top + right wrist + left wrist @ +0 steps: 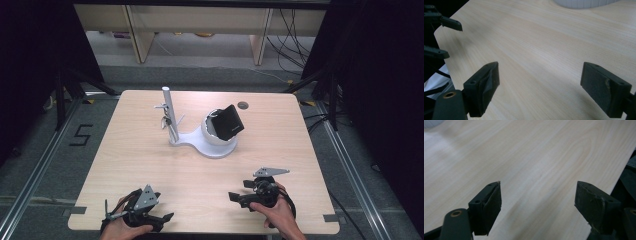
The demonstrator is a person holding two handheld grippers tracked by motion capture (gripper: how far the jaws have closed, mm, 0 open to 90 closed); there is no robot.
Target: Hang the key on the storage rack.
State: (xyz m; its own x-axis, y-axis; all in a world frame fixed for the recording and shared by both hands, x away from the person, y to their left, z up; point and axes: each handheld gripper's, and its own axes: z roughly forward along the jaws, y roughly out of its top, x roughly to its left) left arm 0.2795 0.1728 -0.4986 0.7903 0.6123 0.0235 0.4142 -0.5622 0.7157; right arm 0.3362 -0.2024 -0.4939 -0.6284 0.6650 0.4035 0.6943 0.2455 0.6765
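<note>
Both claws stand spread wide with nothing between the pads. On the high view, the left black two-jaw gripper [167, 216] lies low at the near left corner of the pale wooden table [140, 150], and the right black two-jaw gripper [239, 191] rests near the front edge on the right, its jaws pointing toward the left one.

The thing nearest to them is the white plastic stand with a round bowl-shaped holder [218, 137], around the middle of the table and well apart from both hands. A black box-shaped device [229, 122] sits tilted in that holder, and a thin white upright pole [170, 116] with a small clip rises from the same base.

I think the main risk is in the reach. The device leans and seems only to rest in the cup, so a push from one side could tip it out. An approach from the left may strike the pole or its clip and drag the whole stand. The left claw is also very close to the table edge [624, 167], so a careless start could scrape the wood.
</note>
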